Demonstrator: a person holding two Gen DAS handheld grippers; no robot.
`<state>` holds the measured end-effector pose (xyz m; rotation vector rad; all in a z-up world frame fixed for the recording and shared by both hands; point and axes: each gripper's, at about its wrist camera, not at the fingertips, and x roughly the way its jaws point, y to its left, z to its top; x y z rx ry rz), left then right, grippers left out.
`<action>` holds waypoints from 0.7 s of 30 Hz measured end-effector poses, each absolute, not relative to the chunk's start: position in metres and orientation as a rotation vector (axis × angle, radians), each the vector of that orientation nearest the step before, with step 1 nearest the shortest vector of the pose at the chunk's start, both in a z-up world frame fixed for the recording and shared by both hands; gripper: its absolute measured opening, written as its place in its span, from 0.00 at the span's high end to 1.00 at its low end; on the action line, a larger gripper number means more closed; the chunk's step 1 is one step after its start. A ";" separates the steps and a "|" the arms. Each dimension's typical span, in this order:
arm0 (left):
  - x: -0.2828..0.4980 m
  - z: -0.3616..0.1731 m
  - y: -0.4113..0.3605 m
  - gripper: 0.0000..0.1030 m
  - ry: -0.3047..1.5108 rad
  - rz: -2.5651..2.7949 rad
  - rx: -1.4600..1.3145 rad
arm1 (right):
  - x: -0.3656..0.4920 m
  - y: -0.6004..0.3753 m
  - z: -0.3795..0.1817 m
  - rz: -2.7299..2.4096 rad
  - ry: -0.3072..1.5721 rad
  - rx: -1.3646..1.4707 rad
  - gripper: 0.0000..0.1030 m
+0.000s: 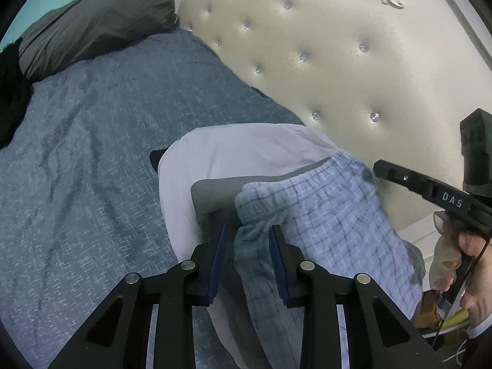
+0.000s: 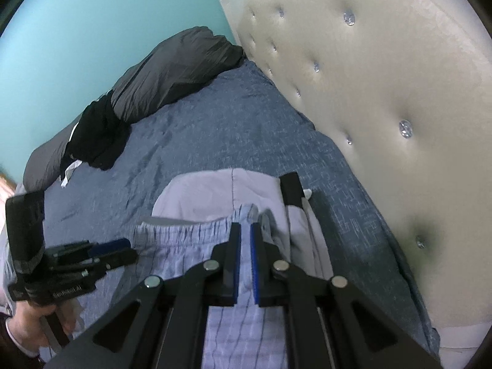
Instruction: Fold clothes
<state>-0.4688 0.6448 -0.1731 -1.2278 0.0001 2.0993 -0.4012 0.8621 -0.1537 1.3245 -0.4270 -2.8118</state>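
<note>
My left gripper [image 1: 247, 230] gripped a bunched corner of the plaid shorts [image 1: 323, 215]; right gripper [image 2: 245, 227] clenched on the waistband's other end. Shorts lay on a pale folded garment [image 1: 233, 150] on the blue bedspread [image 1: 92, 141], waistband running straight across between my jaws. Fold probably goes away from me. Headboard [image 1: 338, 61] was close right; dark pillow [image 1: 92, 21] well clear.

Bed cover [image 1: 92, 153]: blue-grey, mottled, creased. Dark grey pillow [image 1: 95, 24] at far corner of bed, against cream tufted headboard [image 1: 338, 61] with crystal buttons. Black cloth [image 2: 98, 135] bunched beside pillow. Teal wall [image 2: 92, 30] behind.
</note>
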 end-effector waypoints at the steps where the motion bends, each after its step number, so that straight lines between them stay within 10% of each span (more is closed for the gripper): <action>1: -0.465 -0.170 0.645 0.69 0.011 2.099 -1.222 | -0.398 0.863 -0.154 -2.806 -0.424 1.330 0.95; 21: -0.387 -0.176 0.636 0.69 0.089 2.052 -1.215 | -0.318 0.862 -0.172 -2.761 -0.419 1.378 0.95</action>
